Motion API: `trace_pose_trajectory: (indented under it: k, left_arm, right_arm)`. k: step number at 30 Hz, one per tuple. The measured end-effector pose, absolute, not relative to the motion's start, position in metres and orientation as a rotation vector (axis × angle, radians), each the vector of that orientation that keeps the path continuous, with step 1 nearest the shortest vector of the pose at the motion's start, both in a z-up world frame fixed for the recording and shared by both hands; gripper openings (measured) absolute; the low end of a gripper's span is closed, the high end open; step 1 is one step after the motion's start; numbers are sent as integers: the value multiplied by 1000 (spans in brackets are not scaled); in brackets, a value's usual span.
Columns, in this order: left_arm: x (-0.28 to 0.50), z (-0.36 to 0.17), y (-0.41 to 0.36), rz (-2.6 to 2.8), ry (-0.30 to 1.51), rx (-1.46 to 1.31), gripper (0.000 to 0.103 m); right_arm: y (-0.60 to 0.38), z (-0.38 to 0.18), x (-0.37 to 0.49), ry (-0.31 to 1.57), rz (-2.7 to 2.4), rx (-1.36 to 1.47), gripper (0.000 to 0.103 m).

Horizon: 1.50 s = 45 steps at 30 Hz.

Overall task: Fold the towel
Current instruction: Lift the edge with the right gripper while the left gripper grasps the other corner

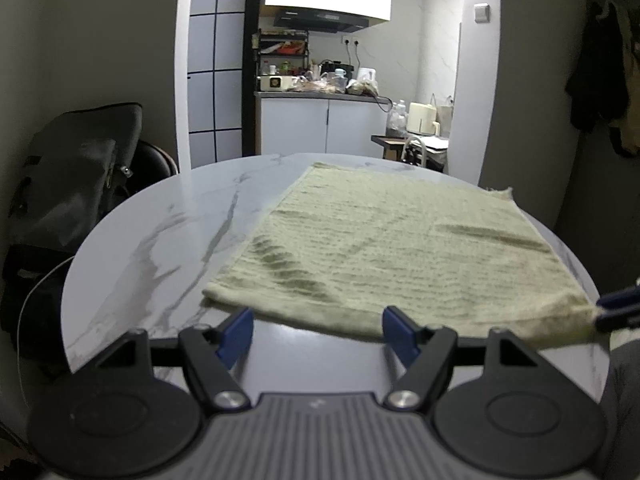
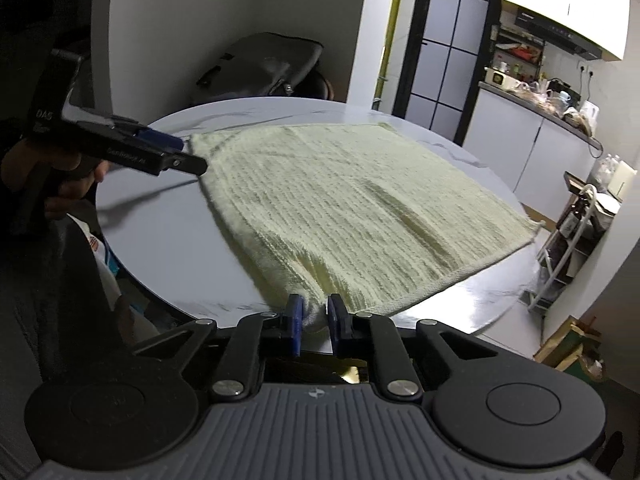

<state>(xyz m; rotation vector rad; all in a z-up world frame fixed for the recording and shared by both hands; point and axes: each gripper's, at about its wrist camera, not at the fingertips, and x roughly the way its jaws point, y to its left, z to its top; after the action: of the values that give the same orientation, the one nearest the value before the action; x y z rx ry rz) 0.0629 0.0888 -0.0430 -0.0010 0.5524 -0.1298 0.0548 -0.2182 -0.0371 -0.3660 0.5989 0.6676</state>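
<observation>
Nearest the right wrist camera, the right gripper (image 2: pixel 314 318) has its blue pads pinched on the near corner of the pale green towel (image 2: pixel 352 200), lifting it a little. The left gripper (image 1: pixel 318 330) stands wide apart with nothing between its pads, just before the towel's near edge. Beyond, the towel lies spread flat on the round white marble table (image 1: pixel 160 232).

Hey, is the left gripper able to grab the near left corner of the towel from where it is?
Probably yes. The left gripper is open, just short of the towel edge, with only bare table around that corner. The right gripper pinches the other near corner, well clear.
</observation>
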Motion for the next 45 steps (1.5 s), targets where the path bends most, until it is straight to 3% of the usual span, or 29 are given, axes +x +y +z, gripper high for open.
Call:
trace_pose_trajectory:
  k: [37, 42, 45]
  left_arm:
    - [77, -49, 65, -162, 527, 145, 78]
    - [76, -50, 71, -155, 523, 125, 71]
    - [75, -49, 75, -142, 519, 110, 61]
  right_arm:
    - [-227, -2, 77, 477, 558, -355, 15]
    - [-229, -3, 74, 481, 551, -360, 15]
    - [-229, -3, 73, 485, 545, -364, 15]
